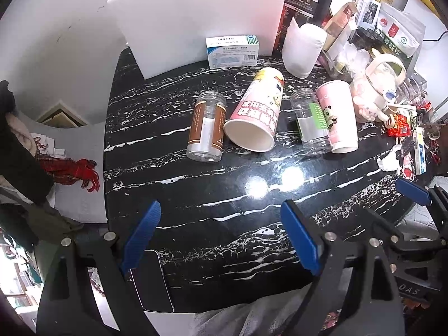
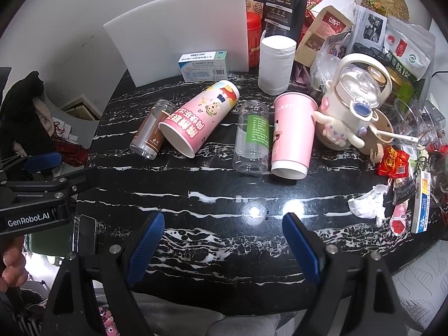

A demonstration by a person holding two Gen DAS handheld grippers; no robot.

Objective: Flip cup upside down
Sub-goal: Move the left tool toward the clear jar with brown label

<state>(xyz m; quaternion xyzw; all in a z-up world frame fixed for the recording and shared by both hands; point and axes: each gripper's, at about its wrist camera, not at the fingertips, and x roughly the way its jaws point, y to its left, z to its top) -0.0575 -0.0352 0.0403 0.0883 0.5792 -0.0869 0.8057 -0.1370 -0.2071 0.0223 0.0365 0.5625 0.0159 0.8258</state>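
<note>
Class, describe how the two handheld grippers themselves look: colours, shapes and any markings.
Left gripper and right gripper match: black angular frames with silver rivets and two ribbed blue pads. The left's body carries white "GenRobot.AI" lettering. A bare hand grips it.

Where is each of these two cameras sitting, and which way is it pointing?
Left wrist view: sits on the left gripper, looking forward over the black marble table at the tipped cartoon cup; its own blue jaws show, spread, and the right gripper's tip at the right edge.
Right wrist view: sits on the right gripper, facing the same way; its open jaws show, plus the left gripper and a thumb.
Both share the cartoon cup, pink cup and two clear jars.
</note>
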